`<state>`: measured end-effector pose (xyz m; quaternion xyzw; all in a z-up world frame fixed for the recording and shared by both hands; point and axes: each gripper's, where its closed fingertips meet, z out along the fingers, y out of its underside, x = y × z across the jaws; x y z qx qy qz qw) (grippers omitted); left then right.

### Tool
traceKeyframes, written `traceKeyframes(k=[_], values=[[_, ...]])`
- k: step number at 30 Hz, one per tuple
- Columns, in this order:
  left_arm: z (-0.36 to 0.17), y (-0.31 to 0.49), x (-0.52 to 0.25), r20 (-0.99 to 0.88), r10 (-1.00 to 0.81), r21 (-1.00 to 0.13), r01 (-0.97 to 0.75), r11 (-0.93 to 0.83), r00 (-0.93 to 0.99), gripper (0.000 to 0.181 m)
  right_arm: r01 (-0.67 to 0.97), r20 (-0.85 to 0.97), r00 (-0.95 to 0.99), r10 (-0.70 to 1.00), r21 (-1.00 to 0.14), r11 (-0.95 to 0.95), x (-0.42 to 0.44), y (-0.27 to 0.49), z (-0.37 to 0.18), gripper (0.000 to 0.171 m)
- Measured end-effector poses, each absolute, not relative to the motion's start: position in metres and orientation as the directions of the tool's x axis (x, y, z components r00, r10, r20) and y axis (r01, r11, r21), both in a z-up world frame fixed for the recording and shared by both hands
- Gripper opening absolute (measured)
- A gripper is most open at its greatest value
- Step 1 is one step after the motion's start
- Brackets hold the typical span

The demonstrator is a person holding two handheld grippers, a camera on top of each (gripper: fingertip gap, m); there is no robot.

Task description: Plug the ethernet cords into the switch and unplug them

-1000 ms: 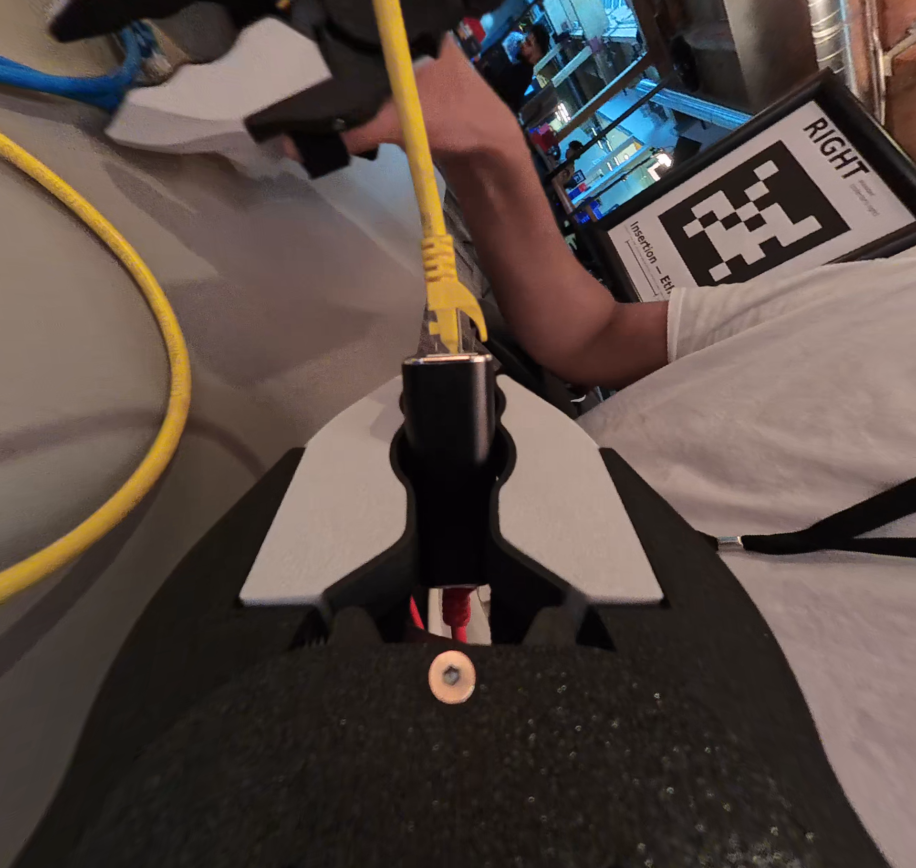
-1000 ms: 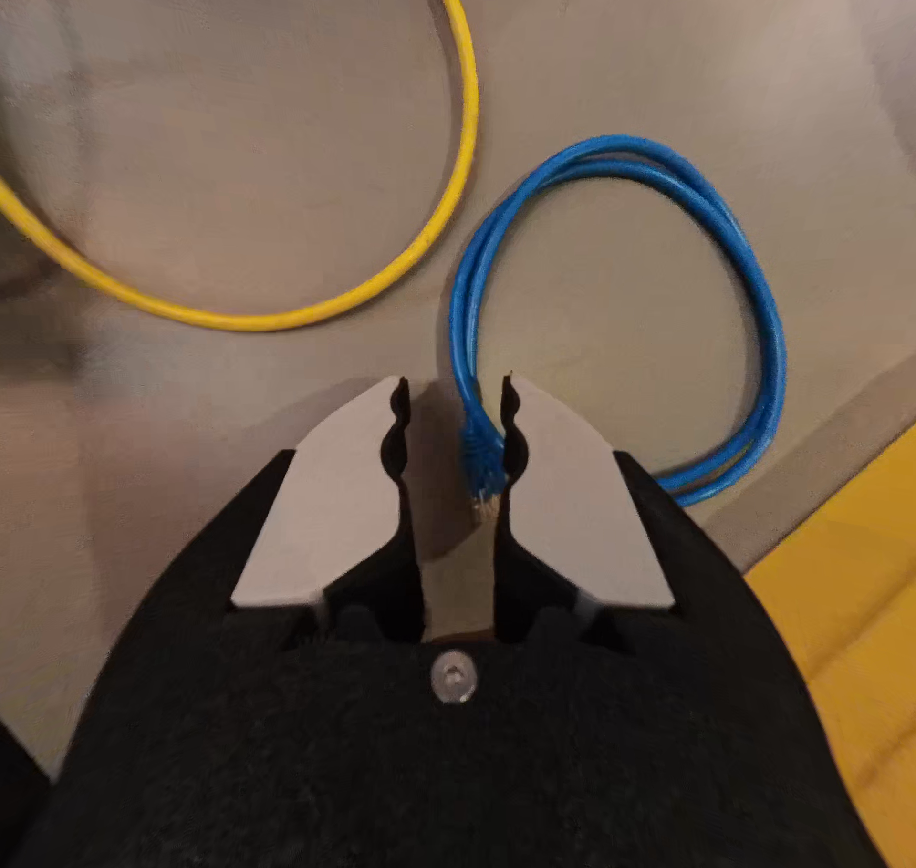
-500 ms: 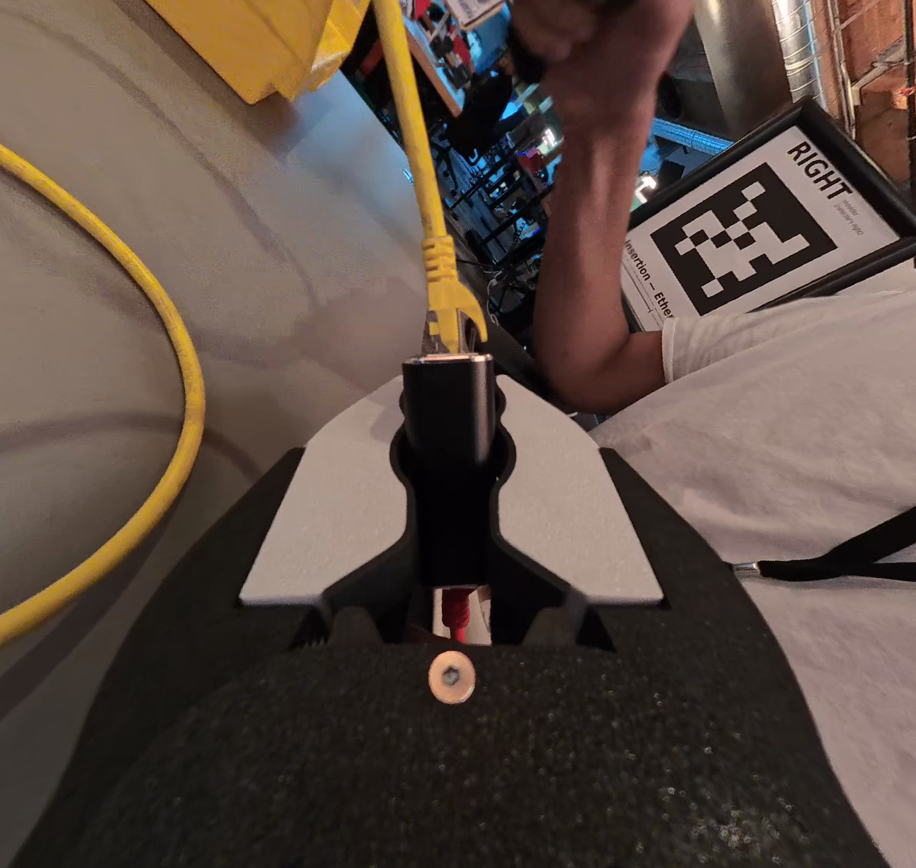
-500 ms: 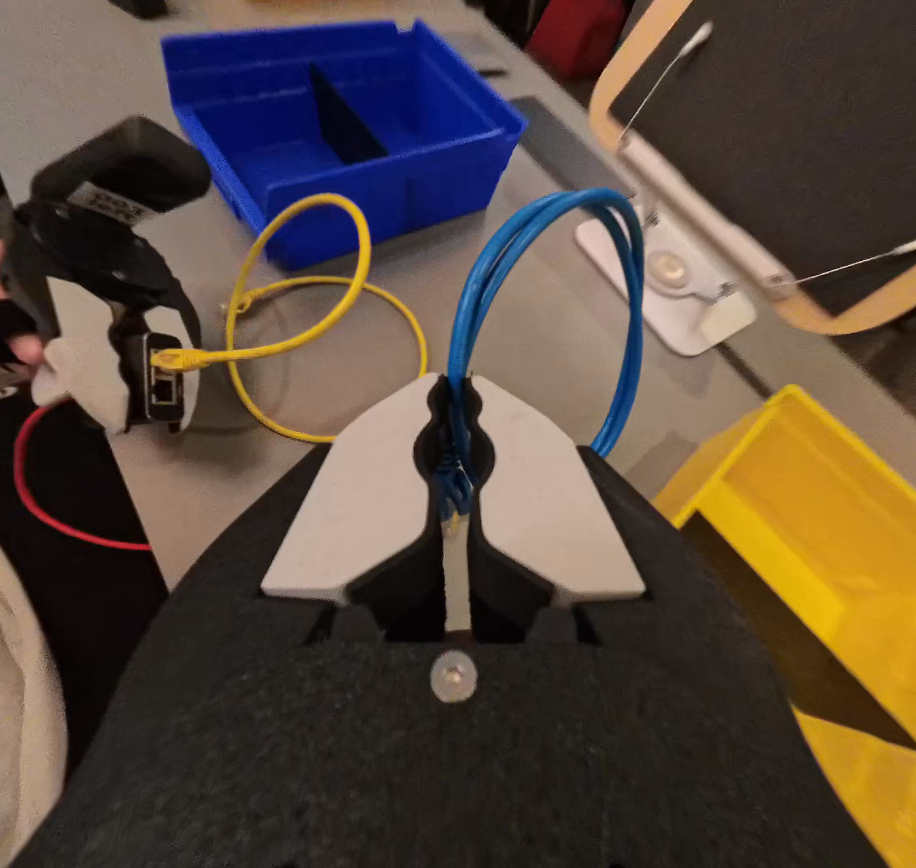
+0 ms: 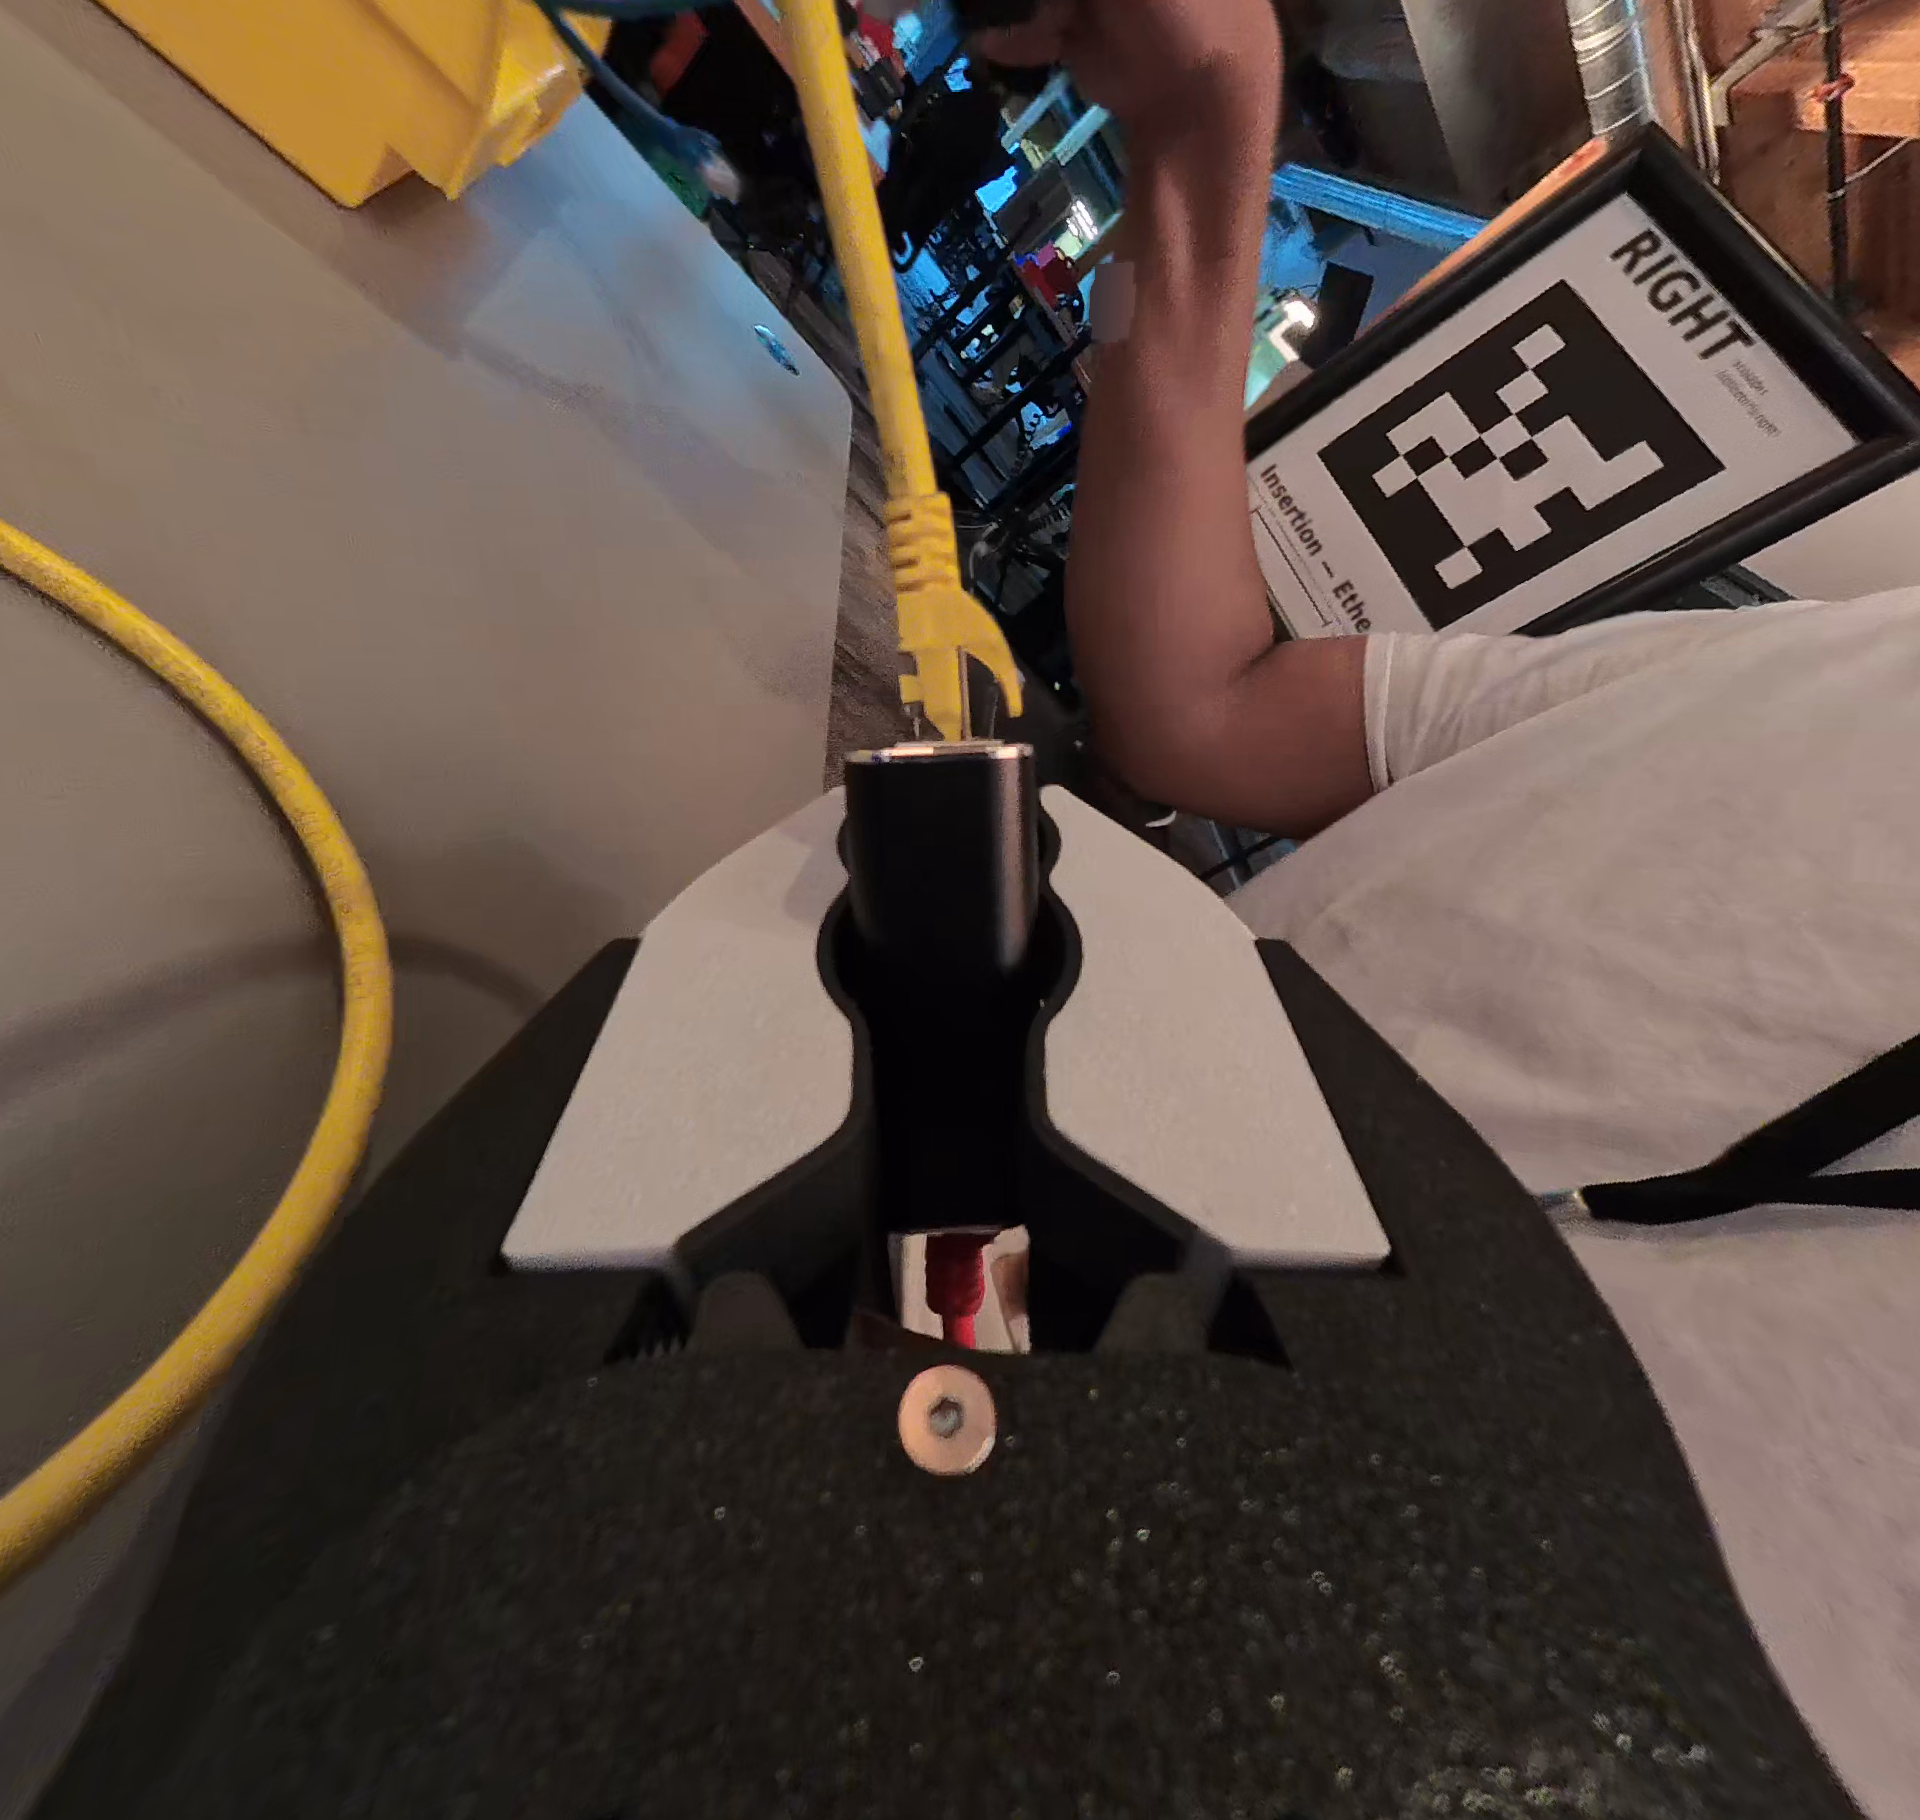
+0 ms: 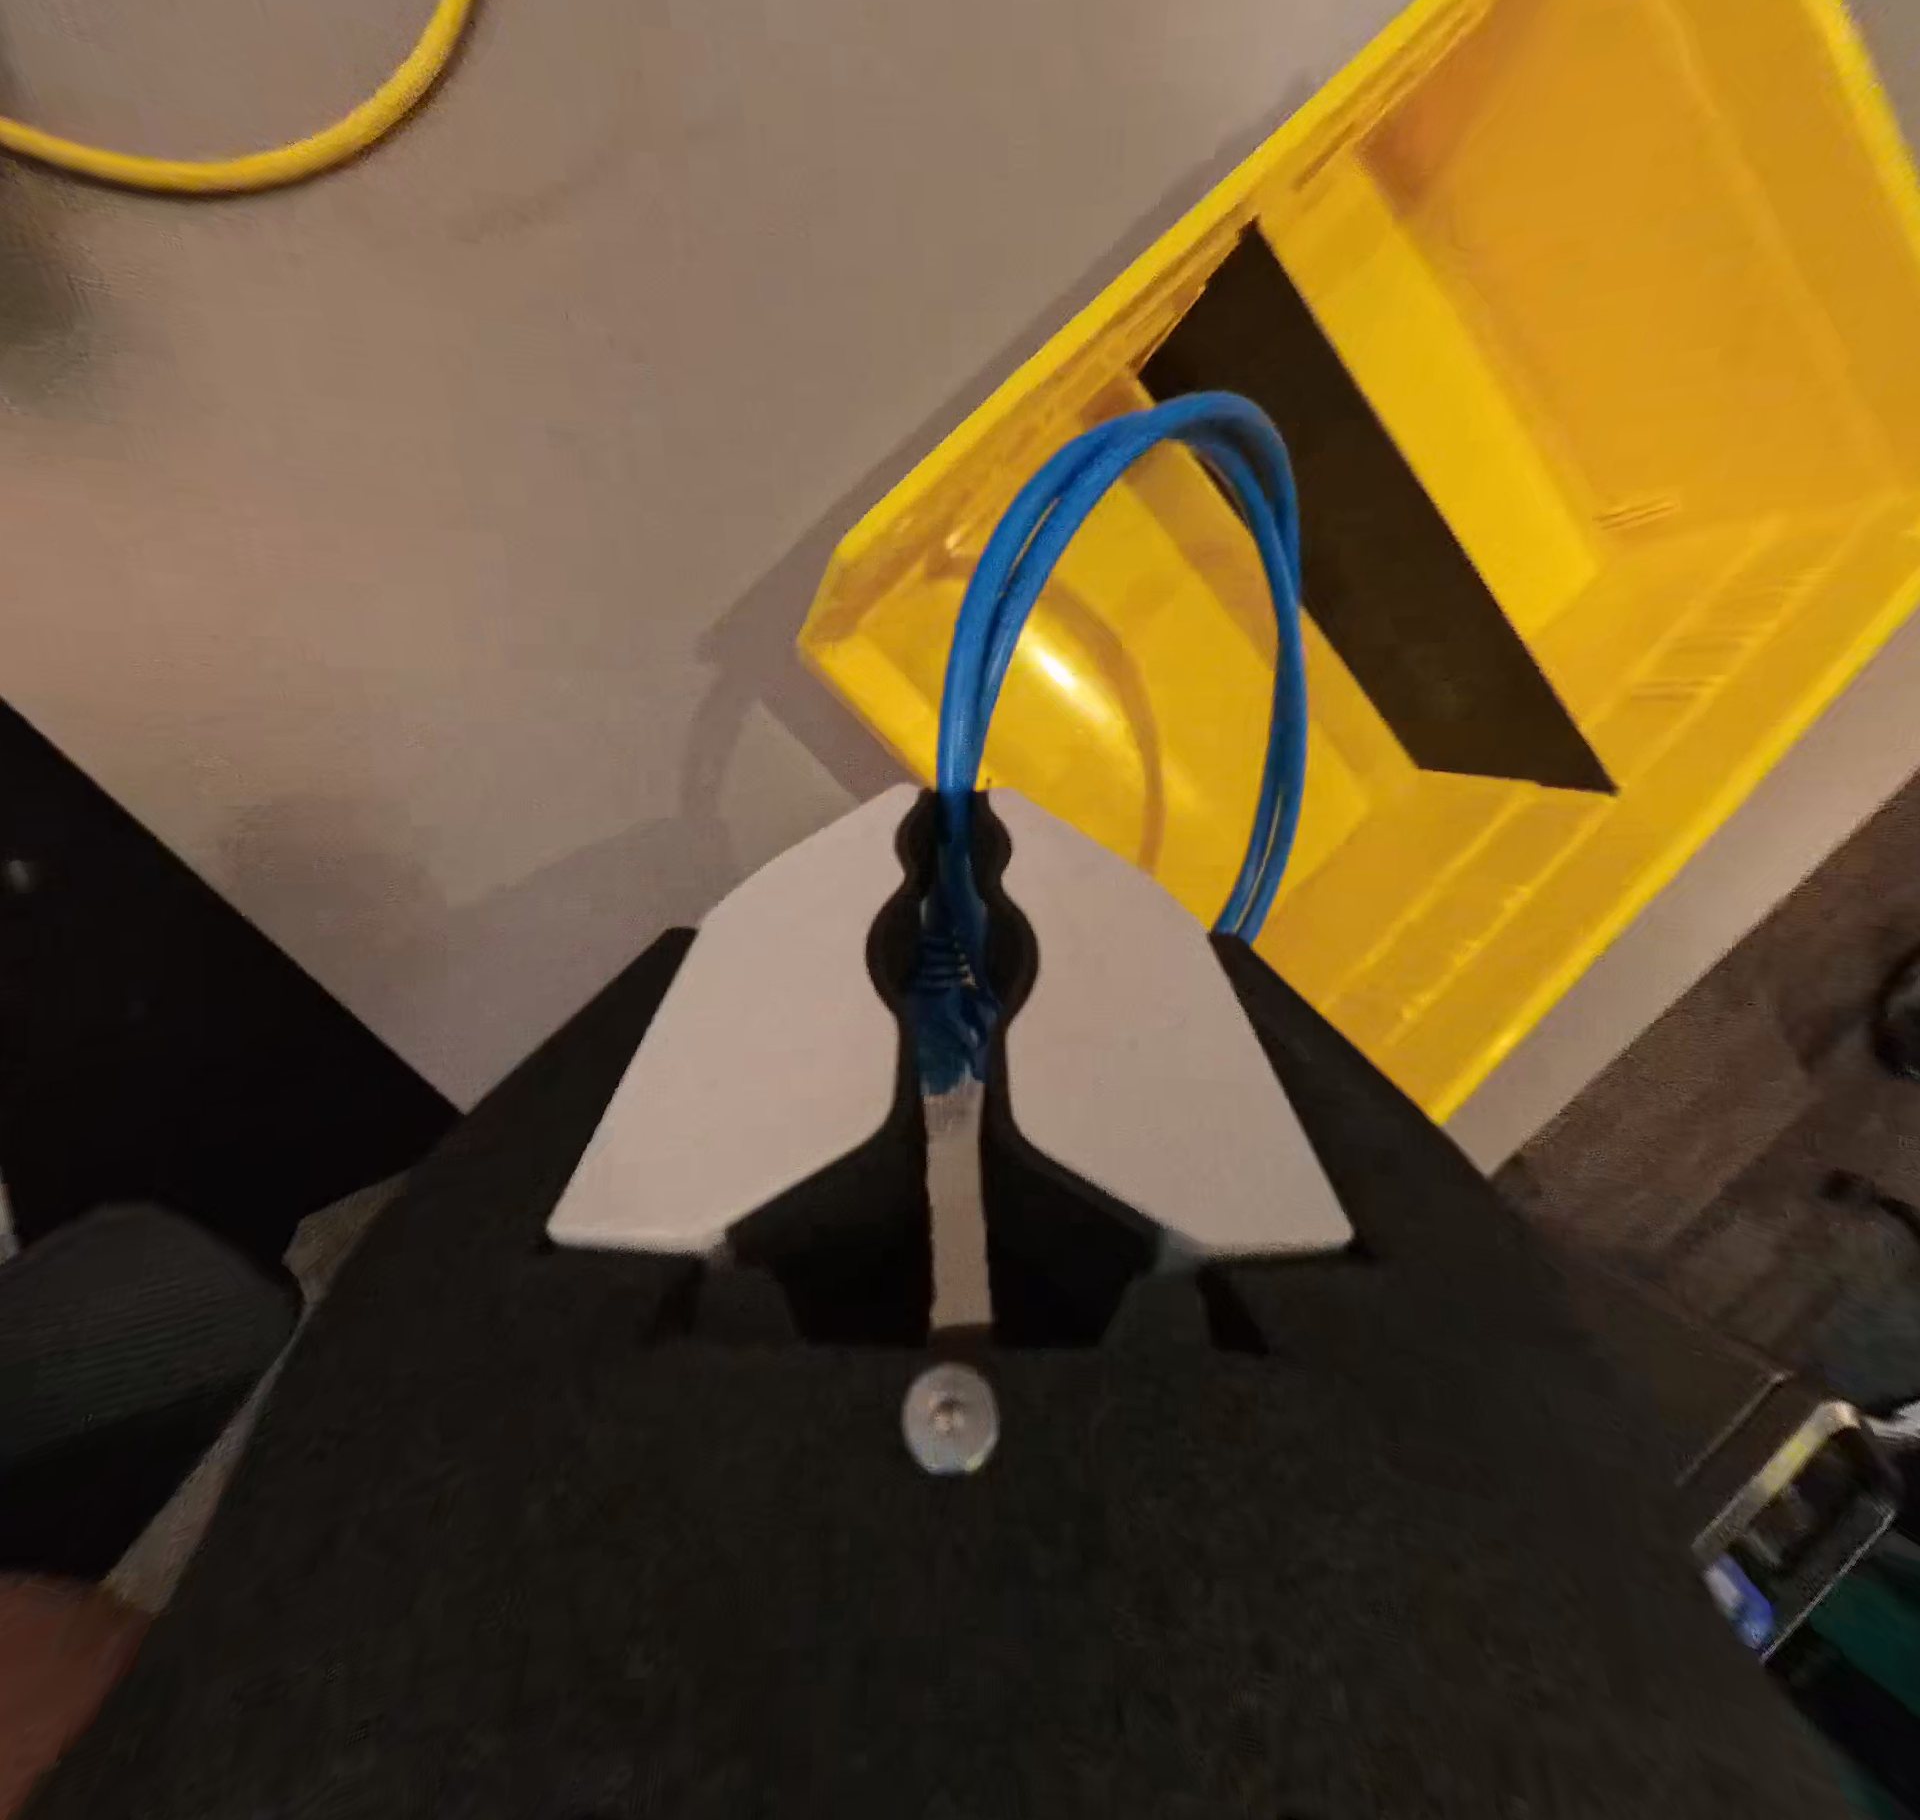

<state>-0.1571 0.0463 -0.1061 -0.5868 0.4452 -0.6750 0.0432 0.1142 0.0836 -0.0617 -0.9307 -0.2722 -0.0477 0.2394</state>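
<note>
My left gripper [image 5: 940,825] is shut on a small black switch [image 5: 940,882], held off the table. A yellow ethernet cord [image 5: 920,544] is plugged into the switch's front end; its slack loops over the table [image 5: 343,939]. A red cord [image 5: 961,1287] shows behind the switch, between the fingers. My right gripper [image 6: 956,814] is shut on a coiled blue ethernet cord [image 6: 1122,565], gripped just behind its plug [image 6: 951,1032], with the loop hanging out over the yellow bin [image 6: 1558,420]. The blue plug points back toward the camera.
The yellow bin, with a black divider [image 6: 1382,565], stands on the grey table [image 6: 623,420]; it also shows in the left wrist view [image 5: 312,25]. A framed marker sign [image 5: 1538,440] stands at the right. A person's bare arm [image 5: 1164,420] and white shirt [image 5: 1610,887] are close. The grippers' ends are close to 30 centimeters from one another.
My right gripper closed on the blue cord, lifted it off the table, and swung from facing the blue bin to above the yellow bin. My left gripper stayed shut on the switch.
</note>
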Motion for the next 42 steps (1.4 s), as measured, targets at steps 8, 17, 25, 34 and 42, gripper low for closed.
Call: traceKeyframes(k=[8, 17, 25, 34, 42], values=[[-0.099, 0.038, -0.135, 0.732, -0.573, -0.677, -0.494, -0.546, -0.369, 0.026, 0.581, 0.17, 0.807, 0.566, -0.054, -0.812, 0.146, 0.124, -0.14, 0.006], [-0.108, 0.037, -0.138, 0.733, -0.576, -0.671, -0.521, -0.527, -0.362, 0.026, 0.377, 0.094, 0.911, 0.402, -0.585, -0.718, 0.125, 0.15, -0.081, 0.026], [-0.098, 0.047, -0.134, 0.692, -0.597, -0.72, -0.453, -0.526, -0.406, 0.026, -0.028, -0.431, 0.538, 0.724, -0.868, -0.496, -0.097, 0.094, -0.024, 0.035], [-0.106, 0.055, -0.138, 0.713, -0.595, -0.698, -0.455, -0.553, -0.37, 0.026, -0.194, -0.547, 0.498, 0.673, -0.827, -0.528, -0.136, 0.094, -0.061, 0.022], [-0.102, 0.054, -0.136, 0.713, -0.59, -0.7, -0.431, -0.569, -0.379, 0.026, -0.25, -0.656, 0.432, 0.619, -0.747, -0.616, -0.149, 0.095, -0.084, 0.03]])
